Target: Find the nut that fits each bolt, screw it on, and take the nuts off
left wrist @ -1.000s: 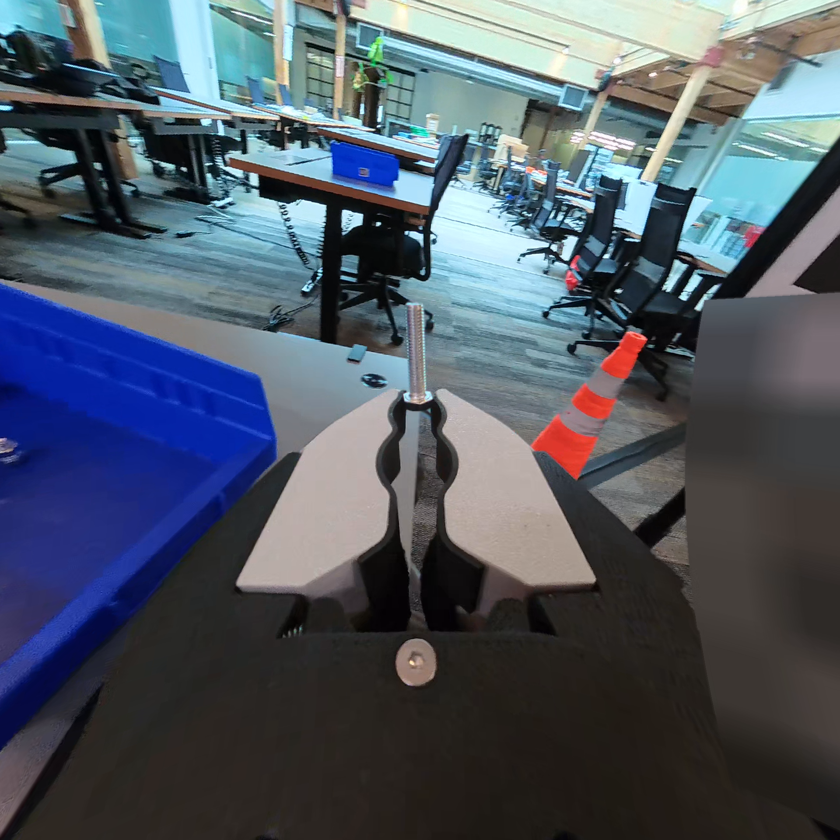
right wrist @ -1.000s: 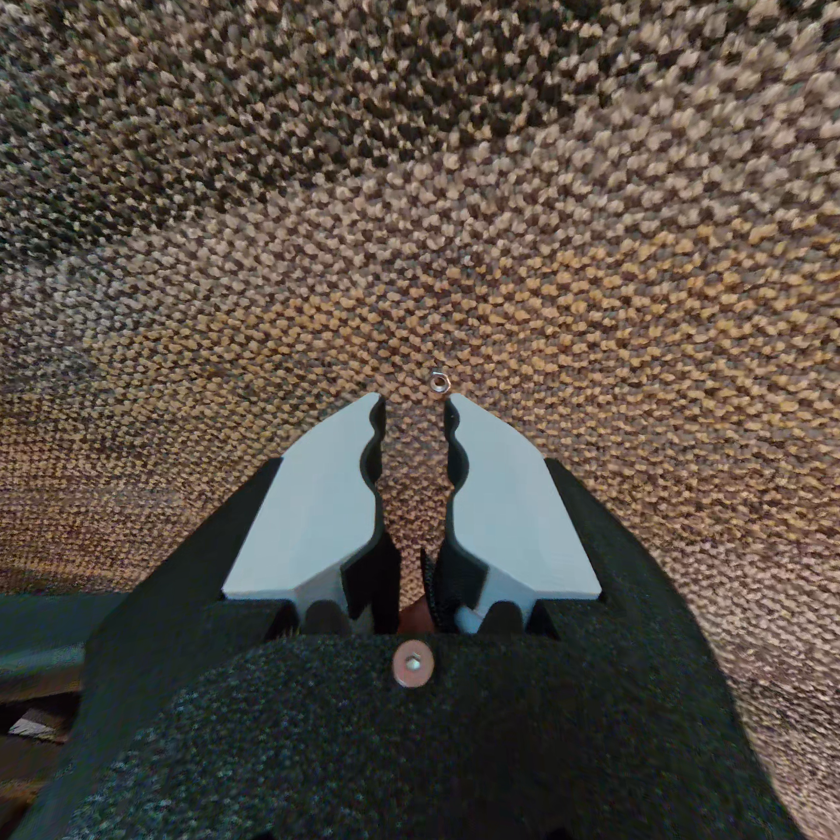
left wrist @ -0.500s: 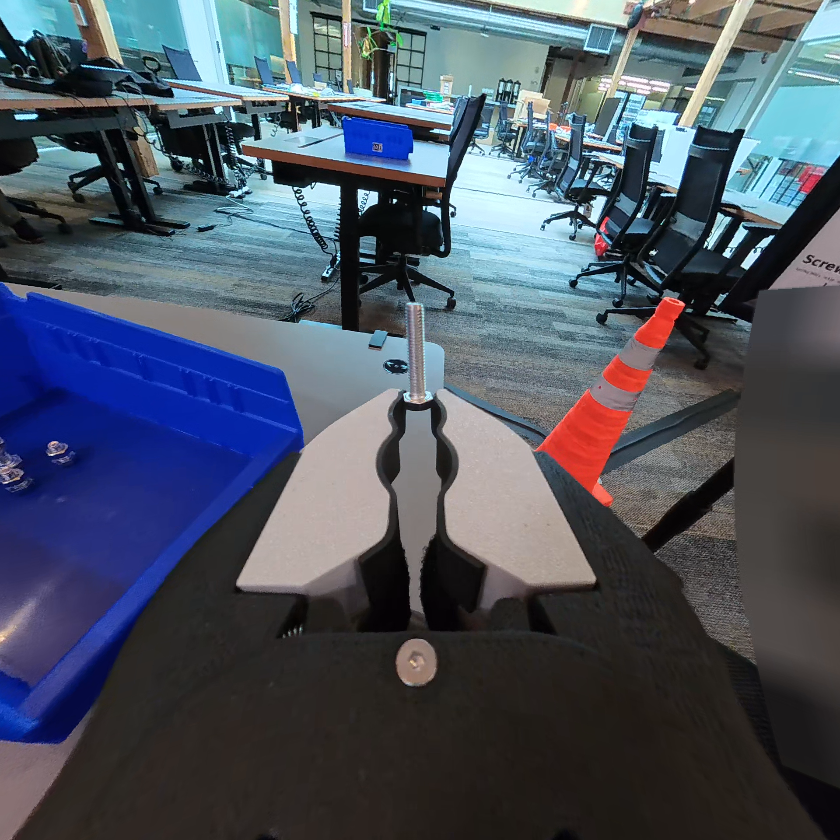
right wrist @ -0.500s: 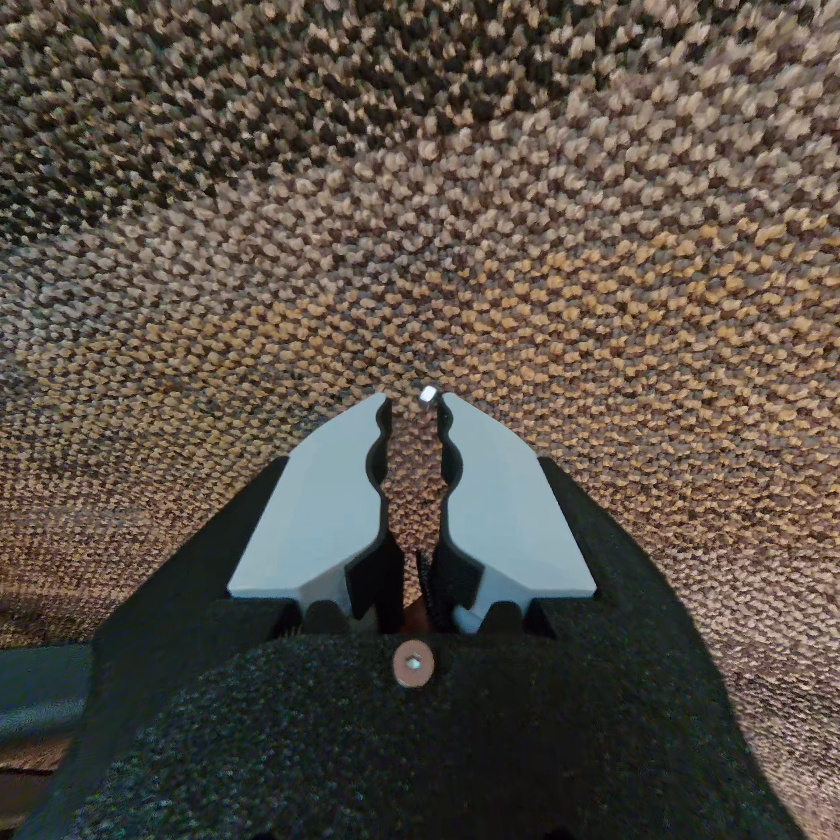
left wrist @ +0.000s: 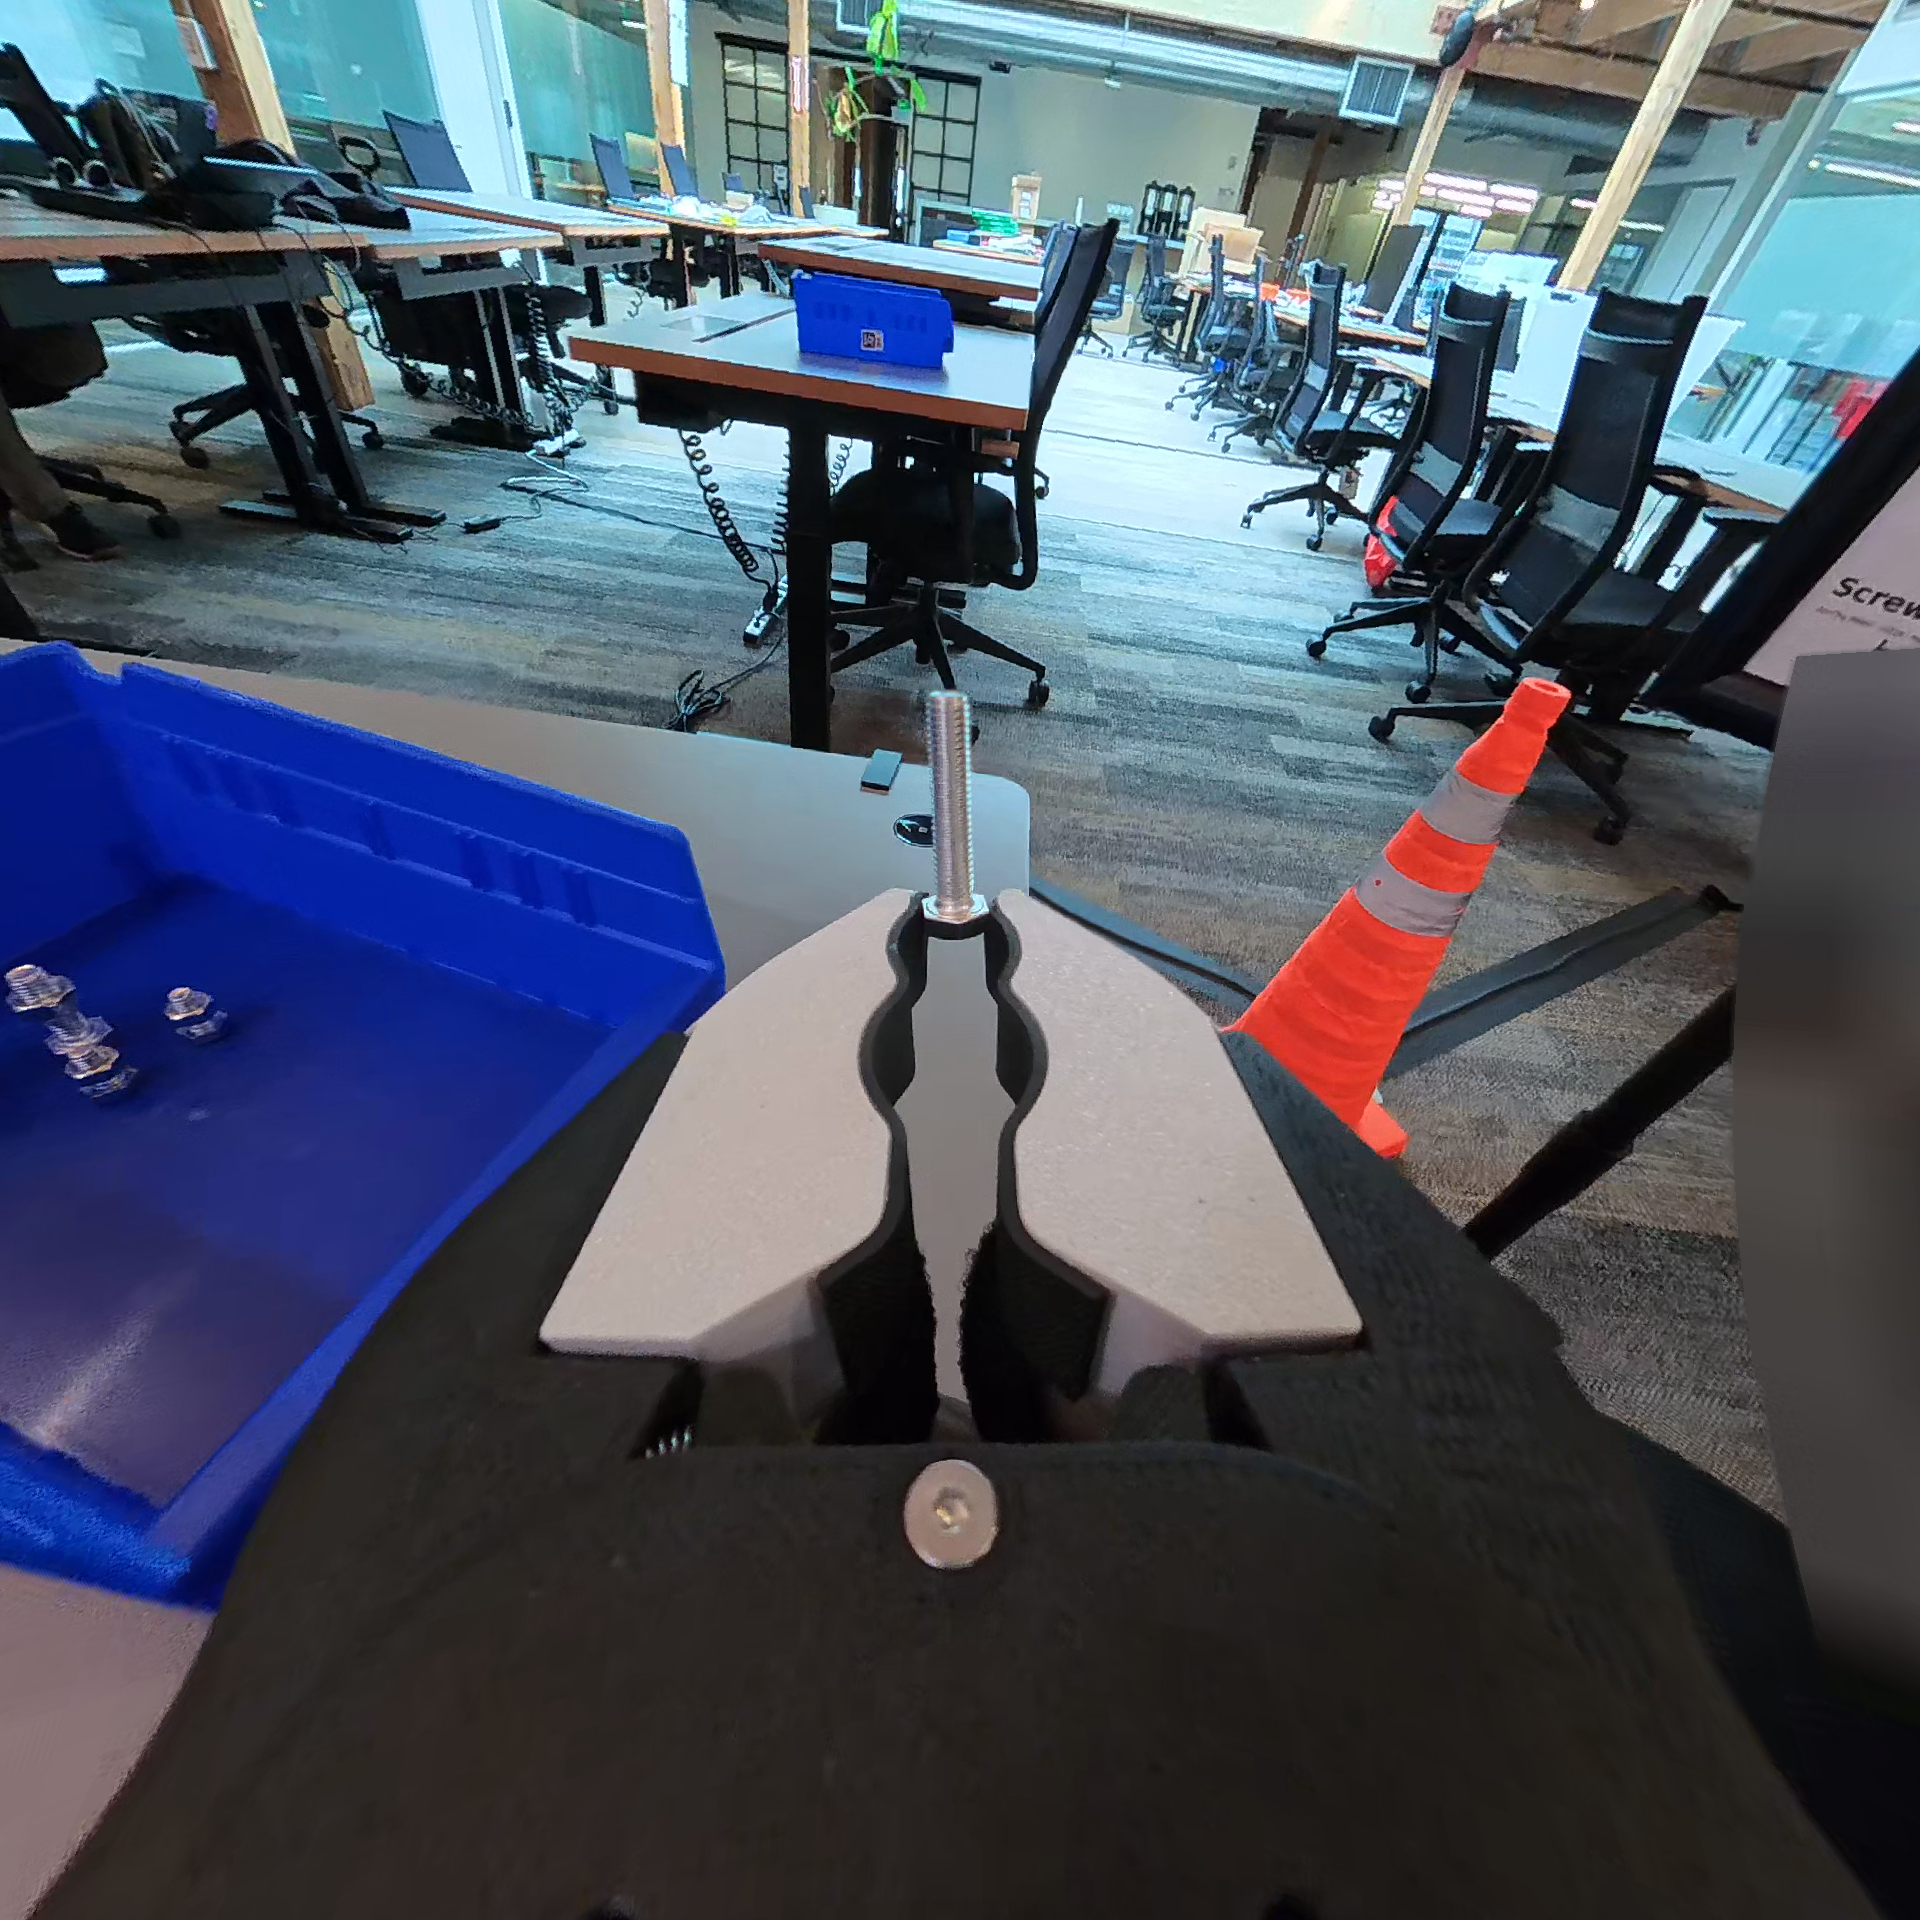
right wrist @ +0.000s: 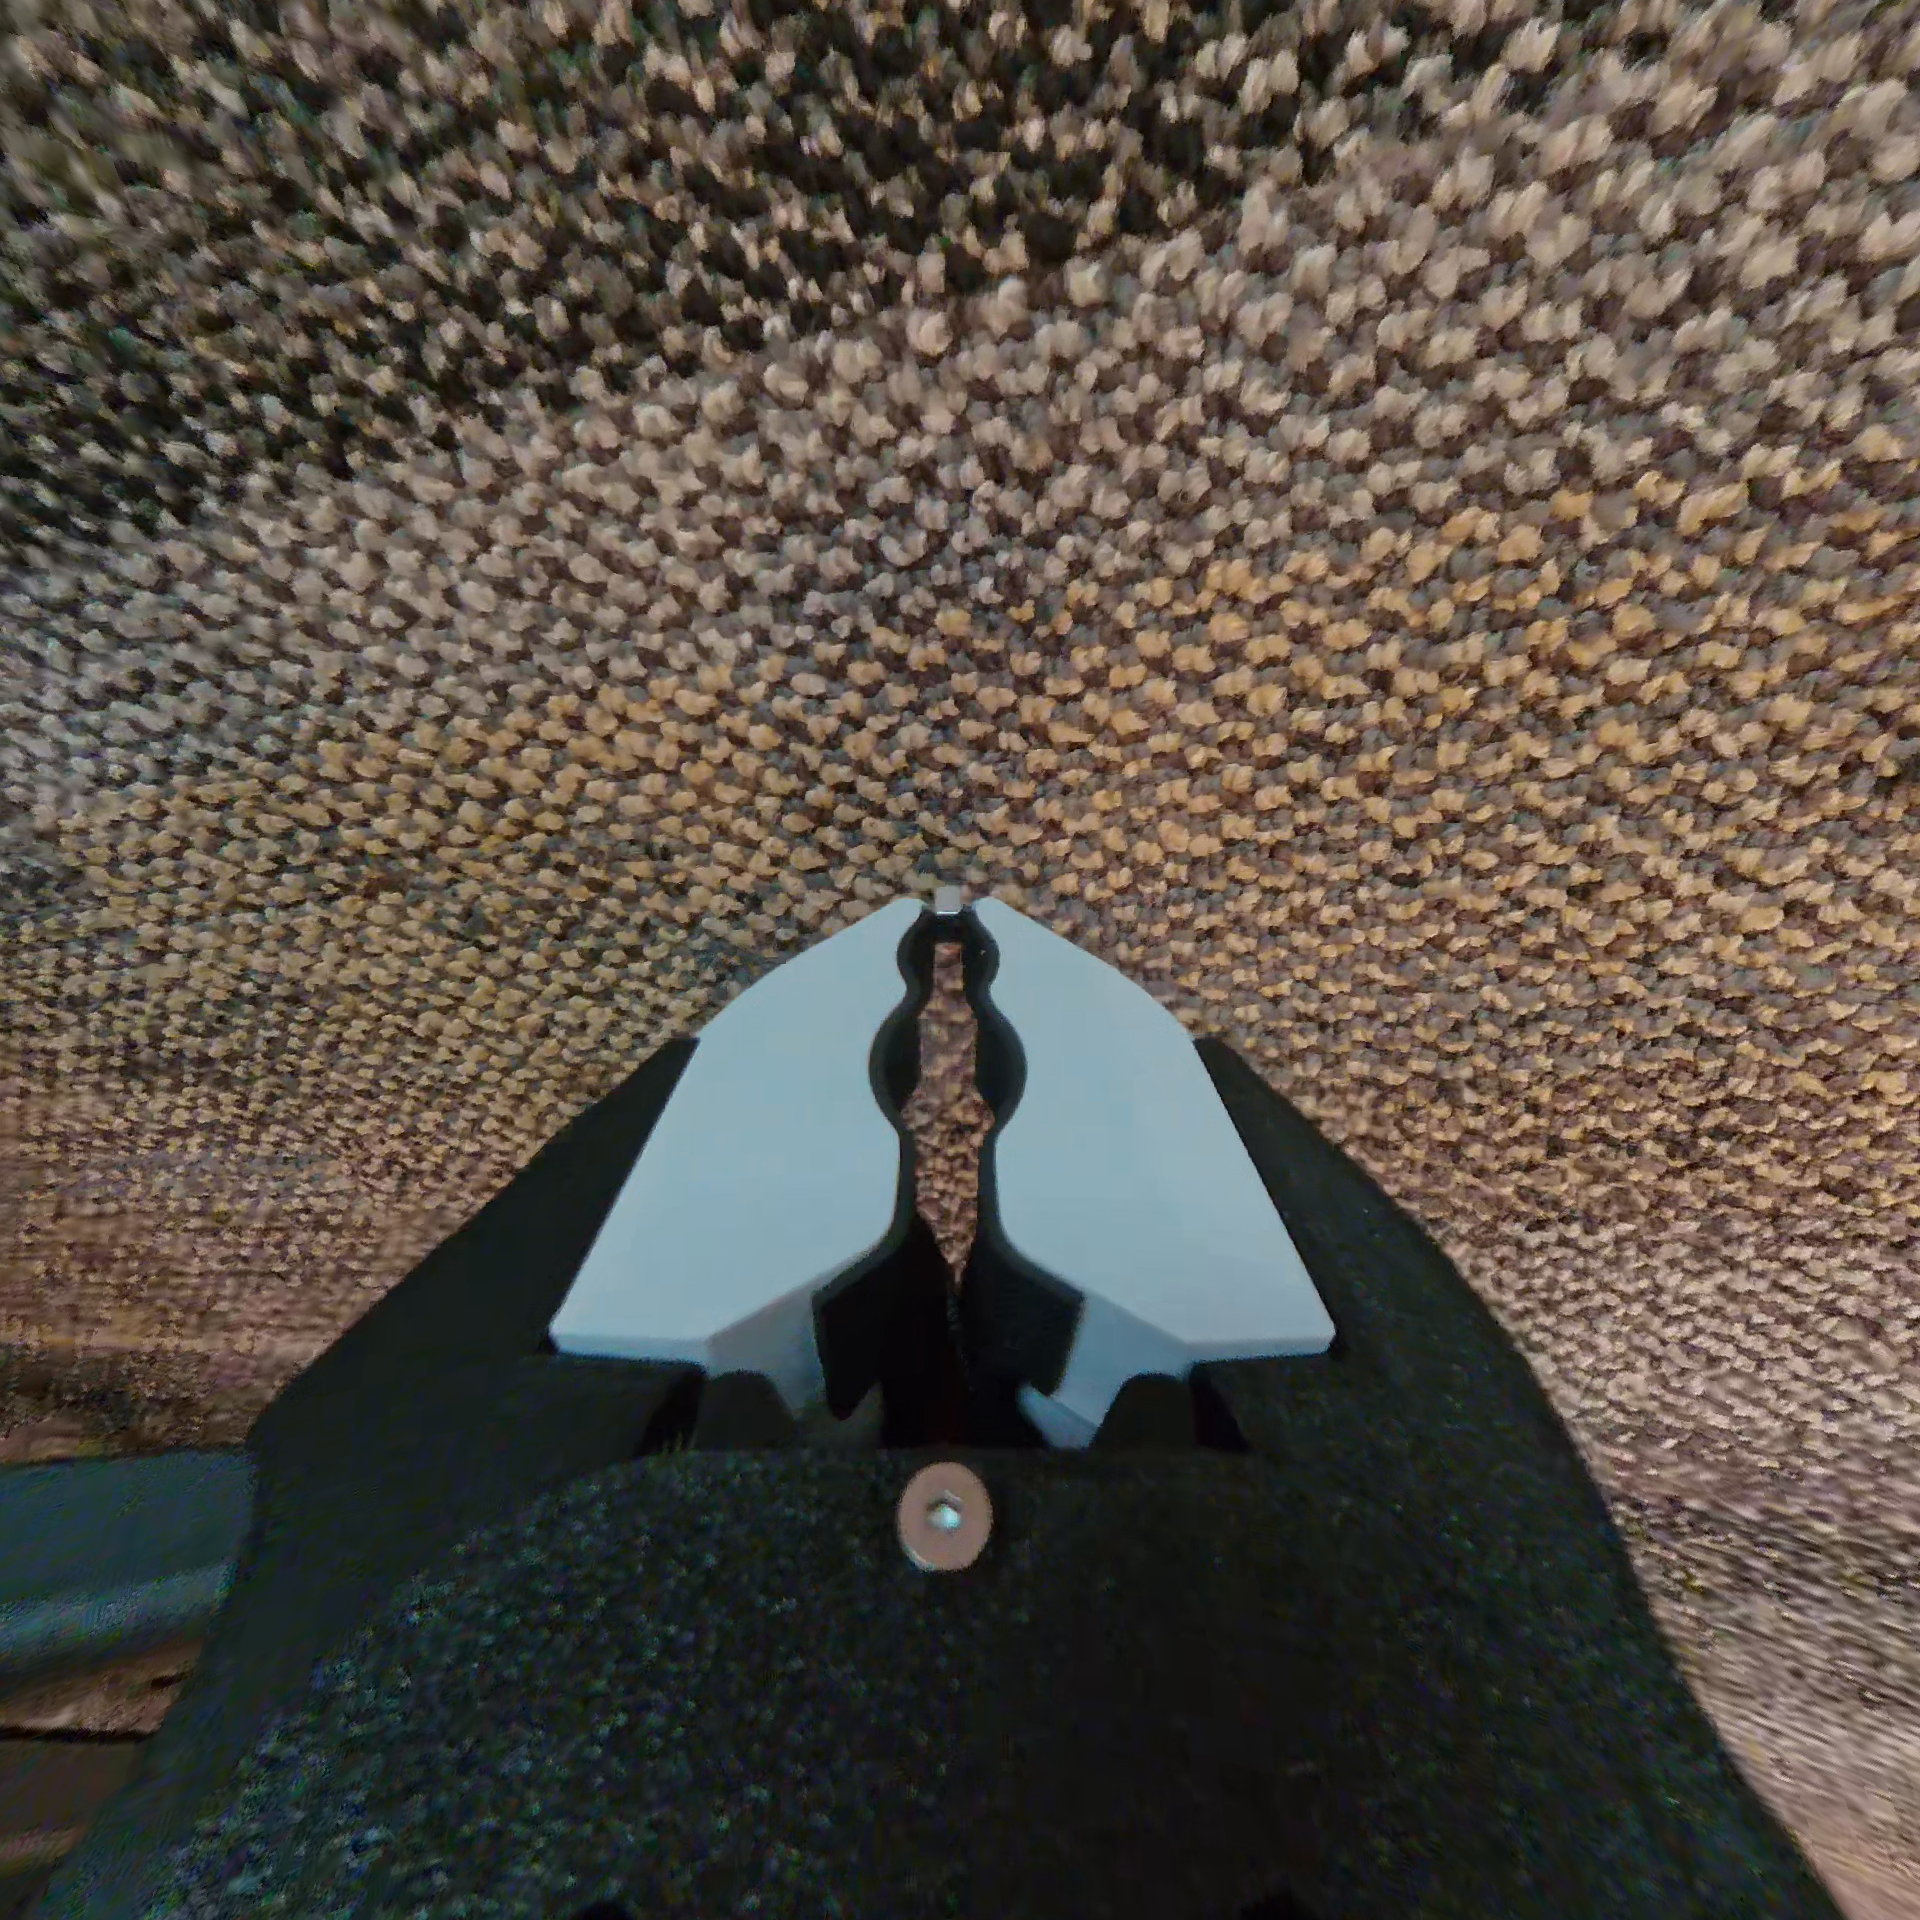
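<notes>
My left gripper [left wrist: 951, 909] is clamped on the head of a silver bolt [left wrist: 949, 795], whose threaded shank stands straight out past my fingertips. To its left a blue bin [left wrist: 436, 862] rests on the grey table [left wrist: 821, 821]; on the bin's floor lie a few loose metal fasteners [left wrist: 78, 1029], near the far left side. A small dark round mark [left wrist: 912, 828] sits on the table just behind the bolt, too small to make out. To the right an orange traffic cone [left wrist: 1403, 925] with grey bands stands on the carpet, and a white sign [left wrist: 1870, 613] with black printed writing shows at the right edge. Another blue bin [left wrist: 871, 320] on a far desk bears a small sticker.

My right gripper [right wrist: 948, 914] points down at the looped brown carpet [right wrist: 935, 468], nearly closed, pinching a small silver nut [right wrist: 948, 900] between the very tips, right at the carpet's surface
</notes>
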The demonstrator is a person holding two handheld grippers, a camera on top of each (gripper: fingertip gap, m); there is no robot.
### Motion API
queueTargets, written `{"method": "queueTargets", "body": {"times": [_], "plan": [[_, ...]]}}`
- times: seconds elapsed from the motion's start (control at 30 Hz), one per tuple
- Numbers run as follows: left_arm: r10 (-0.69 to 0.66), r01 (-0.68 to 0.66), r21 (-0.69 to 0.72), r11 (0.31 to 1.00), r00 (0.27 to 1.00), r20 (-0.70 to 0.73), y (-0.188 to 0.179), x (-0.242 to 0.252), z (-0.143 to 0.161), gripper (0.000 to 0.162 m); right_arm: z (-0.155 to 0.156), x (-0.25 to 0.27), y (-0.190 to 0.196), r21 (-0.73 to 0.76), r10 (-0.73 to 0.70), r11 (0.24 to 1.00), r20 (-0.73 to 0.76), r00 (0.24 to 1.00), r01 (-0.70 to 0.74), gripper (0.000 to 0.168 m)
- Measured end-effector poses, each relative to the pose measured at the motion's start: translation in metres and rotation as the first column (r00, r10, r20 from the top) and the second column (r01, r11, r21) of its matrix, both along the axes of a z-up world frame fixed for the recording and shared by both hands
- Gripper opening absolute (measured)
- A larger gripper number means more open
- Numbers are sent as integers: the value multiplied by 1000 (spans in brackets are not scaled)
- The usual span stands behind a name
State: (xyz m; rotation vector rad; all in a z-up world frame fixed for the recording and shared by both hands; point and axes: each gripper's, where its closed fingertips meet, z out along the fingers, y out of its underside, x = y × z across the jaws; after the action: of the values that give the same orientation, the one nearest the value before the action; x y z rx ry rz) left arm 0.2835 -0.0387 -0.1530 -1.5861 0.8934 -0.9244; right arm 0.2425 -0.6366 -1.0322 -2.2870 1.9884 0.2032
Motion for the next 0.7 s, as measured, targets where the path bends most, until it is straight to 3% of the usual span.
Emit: {"method": "queueTargets", "body": {"times": [0.1,0.2,0.27,0.33,0.4,0.5,0.6,0.7], "plan": [[9,-9,13,1000,999,35,-2,-16,9,10,22,17,20,77,-126,990,76,989,121,5],[29,-32,46,998,997,67,-3,-41,24,10,63,52,58,210,-224,960,179,958,185,5],[54,-61,73,995,994,95,-2,-64,37,10,107,91,86,302,-213,946,293,932,121,5],[83,-96,112,989,990,115,0,-90,51,10,168,141,114,347,-107,935,467,878,-71,5],[116,-134,162,978,986,116,3,-117,64,10,251,194,147,356,-14,884,667,745,-302,5],[150,-179,226,958,979,138,4,-154,83,10,401,251,200,293,7,732,900,436,-615,5],[159,-199,277,940,974,160,-1,-182,98,10,534,271,243,207,-95,577,978,187,-790,5],[151,-189,305,933,978,147,-9,-203,102,10,629,268,274,132,-195,459,980,46,-879,5]]}}
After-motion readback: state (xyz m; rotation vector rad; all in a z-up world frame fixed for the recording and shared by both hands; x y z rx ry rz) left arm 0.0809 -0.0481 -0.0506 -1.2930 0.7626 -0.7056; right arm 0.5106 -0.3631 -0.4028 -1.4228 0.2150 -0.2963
